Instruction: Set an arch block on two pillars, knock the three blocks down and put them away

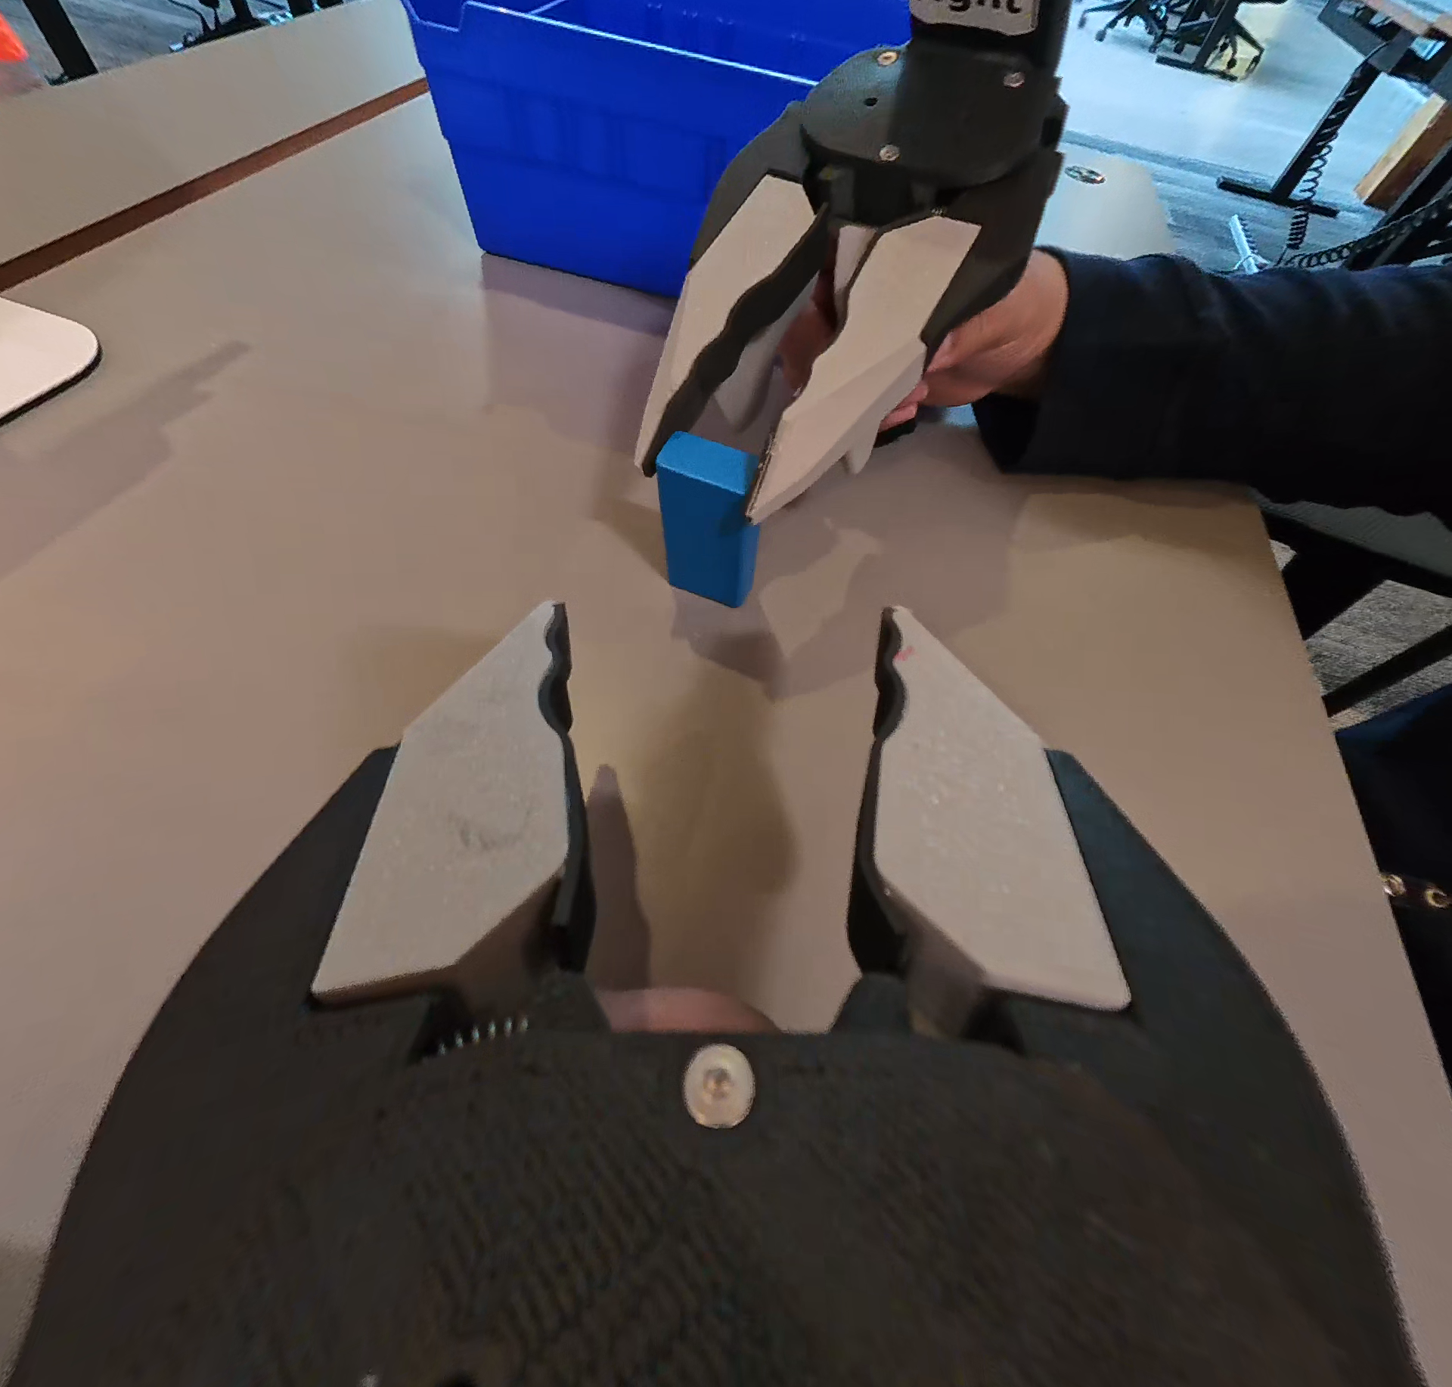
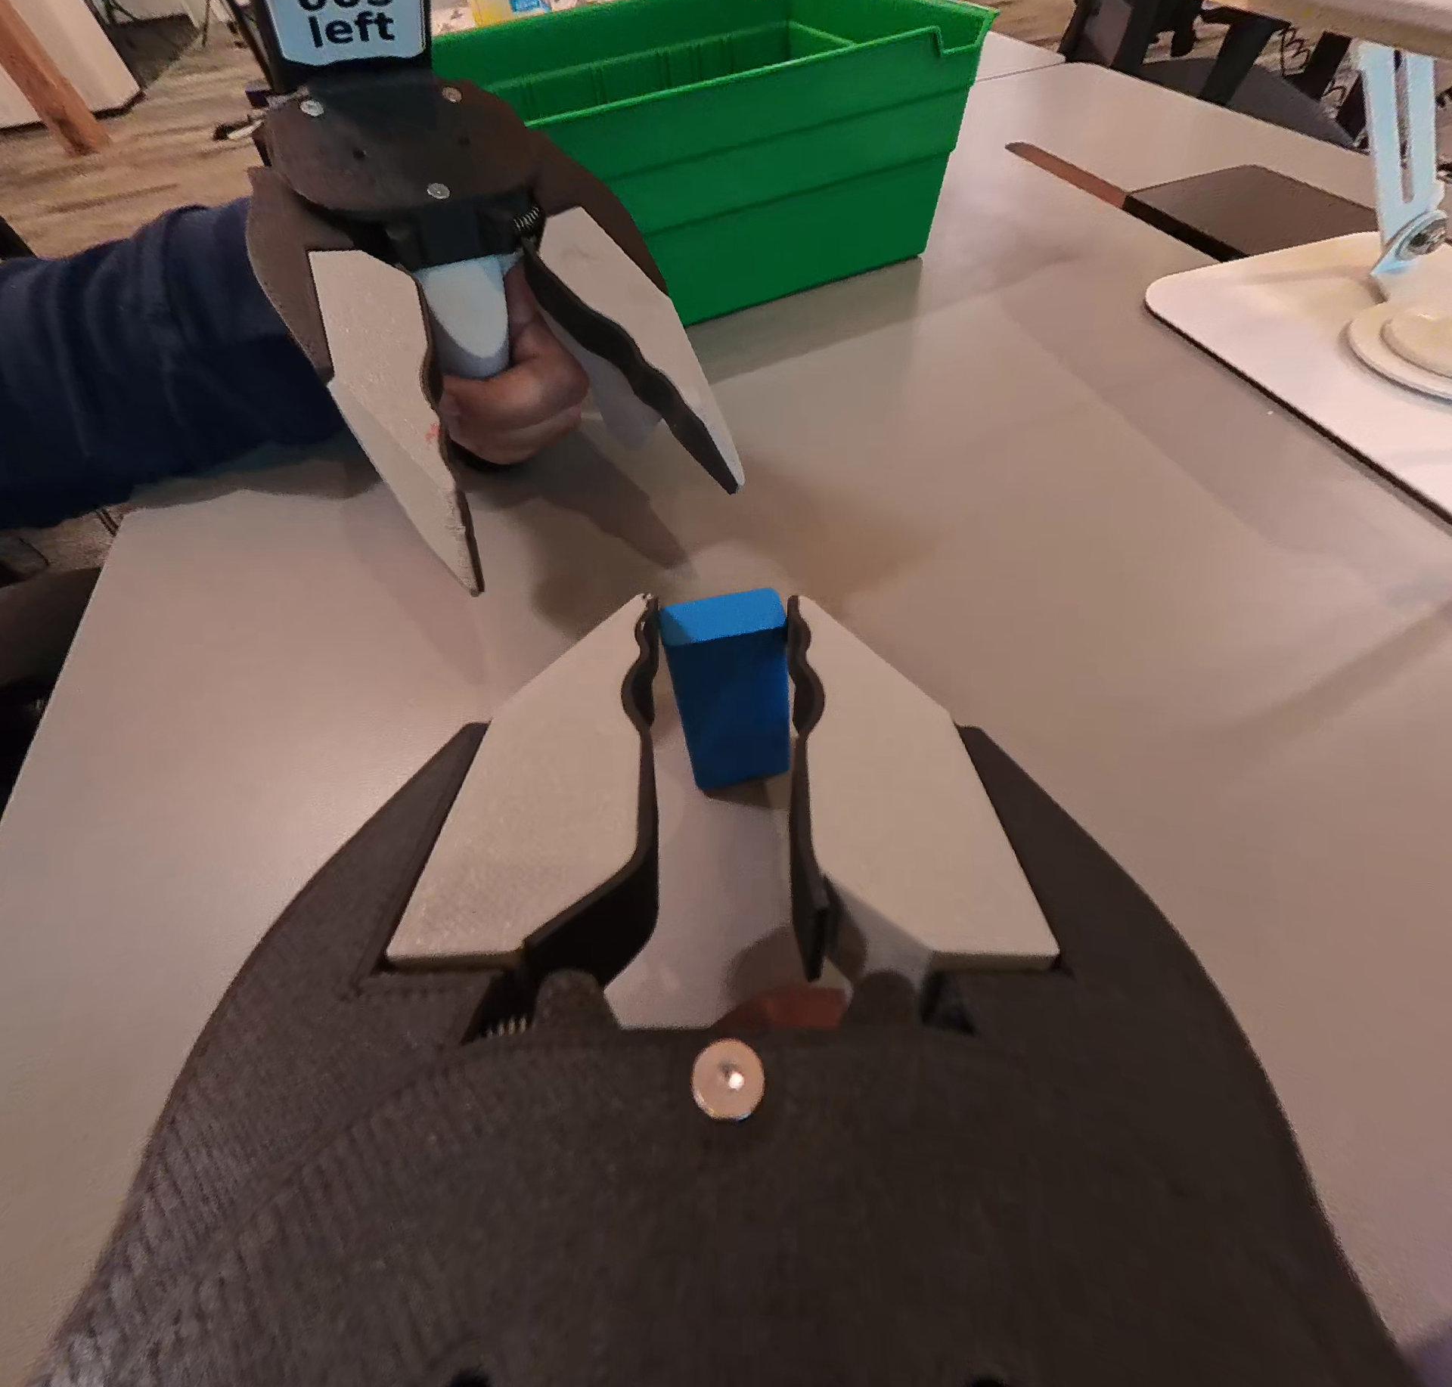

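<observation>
One blue rectangular block is showing, standing upright on the grey table; no second pillar or arch is in view. The right gripper is clamping its top between both fingertips. The left gripper is hanging spread apart with nothing in it, near the block. Two bins are sitting behind: one blue bin, one green bin, their contents hidden.

Blue block upright; top pinched between right gripper's fingers.
</observation>
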`<state>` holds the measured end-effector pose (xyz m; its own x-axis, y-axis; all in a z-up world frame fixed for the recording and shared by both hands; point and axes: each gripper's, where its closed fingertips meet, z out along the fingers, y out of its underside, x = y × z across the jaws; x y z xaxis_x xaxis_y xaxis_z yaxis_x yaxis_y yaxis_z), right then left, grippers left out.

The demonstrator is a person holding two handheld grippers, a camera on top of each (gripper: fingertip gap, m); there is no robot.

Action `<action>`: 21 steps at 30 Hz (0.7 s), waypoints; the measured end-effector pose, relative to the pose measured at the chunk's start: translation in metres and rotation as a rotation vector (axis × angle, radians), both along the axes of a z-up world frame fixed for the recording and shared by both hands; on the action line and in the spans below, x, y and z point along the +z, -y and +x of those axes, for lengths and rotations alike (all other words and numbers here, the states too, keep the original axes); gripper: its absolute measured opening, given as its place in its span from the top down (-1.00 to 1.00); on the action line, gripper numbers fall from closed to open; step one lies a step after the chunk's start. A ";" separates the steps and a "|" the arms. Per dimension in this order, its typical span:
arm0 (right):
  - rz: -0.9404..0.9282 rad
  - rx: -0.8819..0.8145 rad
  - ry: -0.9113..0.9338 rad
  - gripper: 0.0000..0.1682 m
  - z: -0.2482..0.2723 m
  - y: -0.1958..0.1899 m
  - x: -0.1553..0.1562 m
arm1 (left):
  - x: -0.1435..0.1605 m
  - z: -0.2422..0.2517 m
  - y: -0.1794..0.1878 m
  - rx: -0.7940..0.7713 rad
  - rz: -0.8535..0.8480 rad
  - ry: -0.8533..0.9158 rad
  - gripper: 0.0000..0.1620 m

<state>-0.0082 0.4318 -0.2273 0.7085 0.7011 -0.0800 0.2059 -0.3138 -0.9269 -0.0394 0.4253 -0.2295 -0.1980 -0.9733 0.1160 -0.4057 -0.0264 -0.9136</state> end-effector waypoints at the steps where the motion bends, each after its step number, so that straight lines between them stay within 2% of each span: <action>1: -0.001 0.001 0.000 0.64 0.000 0.000 0.000 | -0.001 0.000 0.000 0.002 -0.001 -0.006 0.05; 17: 0.039 -0.082 0.021 0.48 0.011 0.006 0.011 | -0.016 0.004 -0.001 0.044 0.081 -0.090 0.07; 18: 0.048 -0.099 0.022 0.49 0.013 0.007 0.014 | -0.019 0.006 -0.004 0.065 0.094 -0.109 0.13; 19: 0.054 -0.119 0.026 0.50 0.016 0.008 0.016 | -0.022 0.007 -0.004 0.074 0.105 -0.133 0.29; 20: 0.055 -0.144 0.036 0.53 0.019 0.009 0.016 | -0.026 0.008 -0.002 0.065 0.109 -0.155 0.53; 21: 0.052 -0.178 0.054 0.63 0.024 0.010 0.016 | -0.028 0.010 0.004 0.044 0.105 -0.169 0.65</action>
